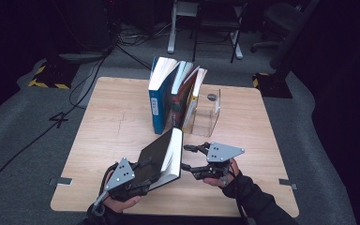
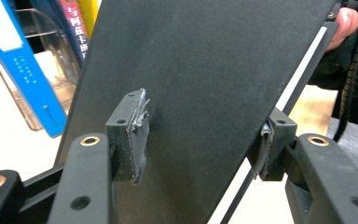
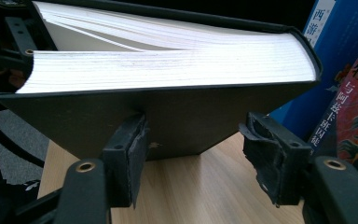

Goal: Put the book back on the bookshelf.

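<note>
Left jaws: the left gripper [image 2: 200,144] has its two pads clamped across the thick black hardcover book [image 1: 161,159], one on the cover, one on the far side.
Right jaws: the right gripper [image 1: 187,157] stands apart, nothing between; the book's page edge lies just ahead of it.
Book: tilted up off the light wooden desk [image 1: 103,136], long axis pointing at the row of upright books [image 1: 173,96] in the clear plastic stand [image 1: 208,112].
Nearer hand: left; it already carries the load.
</note>
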### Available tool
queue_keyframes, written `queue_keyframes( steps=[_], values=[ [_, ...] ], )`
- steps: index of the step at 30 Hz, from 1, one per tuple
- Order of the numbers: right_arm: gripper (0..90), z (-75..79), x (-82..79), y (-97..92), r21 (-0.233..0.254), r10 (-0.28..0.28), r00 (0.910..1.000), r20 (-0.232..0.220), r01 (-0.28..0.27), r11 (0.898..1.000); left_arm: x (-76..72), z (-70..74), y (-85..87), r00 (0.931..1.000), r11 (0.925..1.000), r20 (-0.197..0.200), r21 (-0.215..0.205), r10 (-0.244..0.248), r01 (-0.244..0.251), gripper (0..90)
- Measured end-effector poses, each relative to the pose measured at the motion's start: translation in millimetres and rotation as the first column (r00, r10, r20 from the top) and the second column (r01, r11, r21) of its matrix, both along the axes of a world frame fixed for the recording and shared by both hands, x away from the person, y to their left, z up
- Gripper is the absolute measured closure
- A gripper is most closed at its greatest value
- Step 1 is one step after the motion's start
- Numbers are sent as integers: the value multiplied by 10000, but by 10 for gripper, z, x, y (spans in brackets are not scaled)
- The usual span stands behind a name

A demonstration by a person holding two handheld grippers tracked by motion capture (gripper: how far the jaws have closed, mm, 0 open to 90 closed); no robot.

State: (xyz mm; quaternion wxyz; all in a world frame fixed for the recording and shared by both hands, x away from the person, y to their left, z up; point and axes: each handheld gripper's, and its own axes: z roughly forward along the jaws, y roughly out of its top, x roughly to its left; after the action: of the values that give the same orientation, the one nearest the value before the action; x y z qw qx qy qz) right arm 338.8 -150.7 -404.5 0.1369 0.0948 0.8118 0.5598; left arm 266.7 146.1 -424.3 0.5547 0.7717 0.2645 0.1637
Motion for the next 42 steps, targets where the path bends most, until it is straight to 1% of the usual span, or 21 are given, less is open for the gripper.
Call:
queue_keyframes(
  steps=[1,2,5,8,11,13,16,17,18,20,23,26,27,31,33,35,37,38,39,40,42],
  values=[
    [398,-4,1,-11,-15,-13,10000,-40,13,10000,14,-4,-6,10000,10000,51,20,-79,79,463],
    [399,-10,0,-25,-11,-56,10000,-69,56,10000,25,-10,-21,9999,9999,31,-69,-132,132,464],
    [399,-6,-4,-108,0,-238,9997,-52,238,9997,111,-13,-81,9986,9985,26,-169,-521,522,464],
    [399,18,-15,-210,61,-434,9991,28,434,9990,216,-21,-175,9947,9938,-24,-426,-1026,1024,463],
    [399,47,-25,-342,97,-727,9973,128,726,9973,304,-22,-283,9901,9889,40,-489,-1405,1405,464],
    [399,61,-27,-415,92,-841,9964,99,840,9964,369,-19,-366,9864,9846,60,-600,-1640,1640,464],
    [399,88,-22,-527,80,-1140,9934,100,1140,9935,430,-8,-464,9839,9819,40,-621,-1789,1788,465],
    [399,94,-12,-565,88,-1217,9925,94,1216,9925,444,-9,-508,9838,9814,28,-703,-1790,1787,466],
    [399,98,-4,-602,138,-1310,9914,55,1309,9913,476,-6,-551,9818,9793,-5,-714,-1900,1895,466],
    [399,105,7,-668,249,-1403,9901,74,1400,9898,511,-7,-586,9797,9766,-49,-804,-2003,1992,464],
    [399,114,9,-692,294,-1565,9875,162,1560,9873,545,-9,-600,9783,9749,-35,-840,-2071,2061,463],
    [399,130,2,-666,217,-1642,9859,307,1636,9863,534,-9,-563,9773,9748,-30,-715,-2120,2112,459],
    [398,131,-5,-648,217,-1606,9865,313,1599,9869,521,-13,-542,9785,9758,-16,-735,-2065,2058,458],
    [399,160,-28,-534,200,-1803,9826,457,1795,9836,478,-6,-470,9832,9807,-23,-713,-1827,1821,488],
    [399,170,-37,-483,252,-1717,9837,538,1706,9850,454,1,-426,9822,9805,-34,-594,-1878,1872,503],
    [393,170,-52,-445,239,-1537,9861,633,1524,9880,419,13,-392,9778,9756,25,-667,-2095,2091,509],
    [388,162,-62,-423,200,-1500,9867,624,1490,9886,371,26,-399,9773,9768,144,-328,-2114,2118,481],
    [388,162,-62,-423,200,-1500,9867,624,1490,9886,371,26,-399,9773,9768,144,-328,-2114,2118,468],
    [384,157,-59,-420,235,-1454,9877,569,1443,9893,331,19,-422,9779,9780,181,-51,-2083,2084,468],
    [382,146,-54,-410,260,-1445,9881,518,1433,9893,309,9,-437,9784,9786,218,177,-2054,2050,429],
    [380,130,-55,-397,202,-1307,9903,474,1298,9913,267,-20,-463,9810,9806,208,417,-1927,1917,387]
  ],
)
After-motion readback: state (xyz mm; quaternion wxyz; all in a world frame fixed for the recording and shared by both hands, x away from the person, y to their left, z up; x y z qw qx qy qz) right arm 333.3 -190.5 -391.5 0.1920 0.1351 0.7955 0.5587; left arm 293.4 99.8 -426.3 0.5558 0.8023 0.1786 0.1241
